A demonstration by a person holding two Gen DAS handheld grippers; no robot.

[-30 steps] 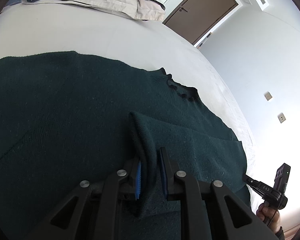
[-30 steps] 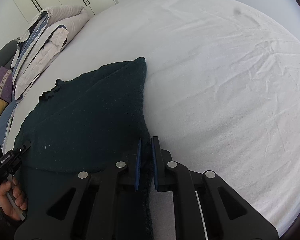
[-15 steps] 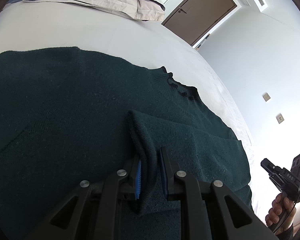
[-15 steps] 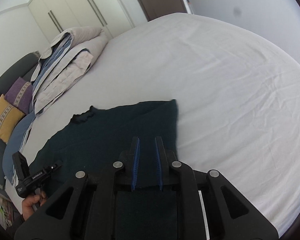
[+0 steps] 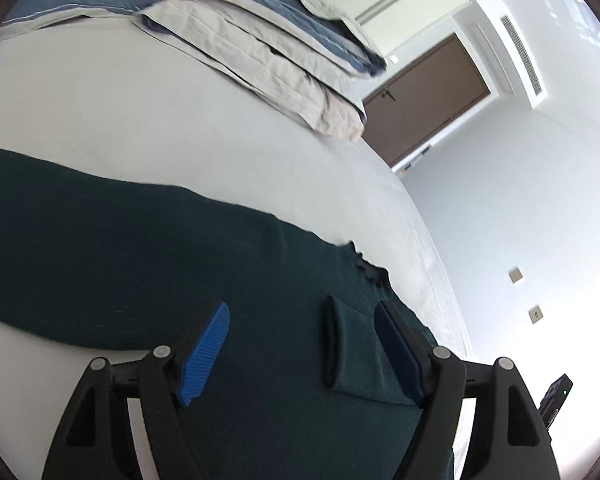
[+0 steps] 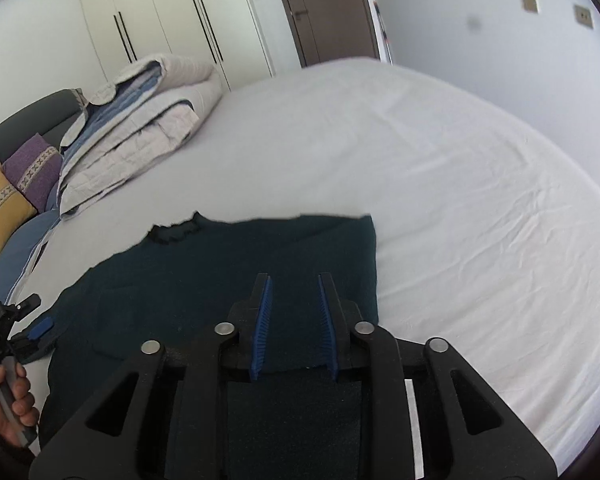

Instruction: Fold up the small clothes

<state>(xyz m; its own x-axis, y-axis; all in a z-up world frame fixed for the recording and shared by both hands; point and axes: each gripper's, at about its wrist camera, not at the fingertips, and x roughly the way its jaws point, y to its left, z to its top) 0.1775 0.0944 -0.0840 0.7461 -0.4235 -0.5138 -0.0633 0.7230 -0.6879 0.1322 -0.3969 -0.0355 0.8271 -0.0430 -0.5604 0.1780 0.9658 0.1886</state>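
While one sweater (image 6: 228, 276) lies flat on the bed (image 6: 460, 184), left gripper (image 5: 300, 340) and right gripper (image 6: 294, 312), just opened, hold nothing; one duvet (image 6: 140, 132) beyond.

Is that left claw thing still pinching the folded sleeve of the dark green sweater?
Apart. In the left wrist view the left gripper has just been opening; the sleeve lies on the sweater between its blue pads, with clear gaps on both sides.

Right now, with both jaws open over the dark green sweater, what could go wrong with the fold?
1. The folded sleeve cuff lies loose between the left gripper jaws, which have just been opening; it may spring back.
2. The sweater is half folded, its far edge uneven near the collar, so the next fold may go crooked.
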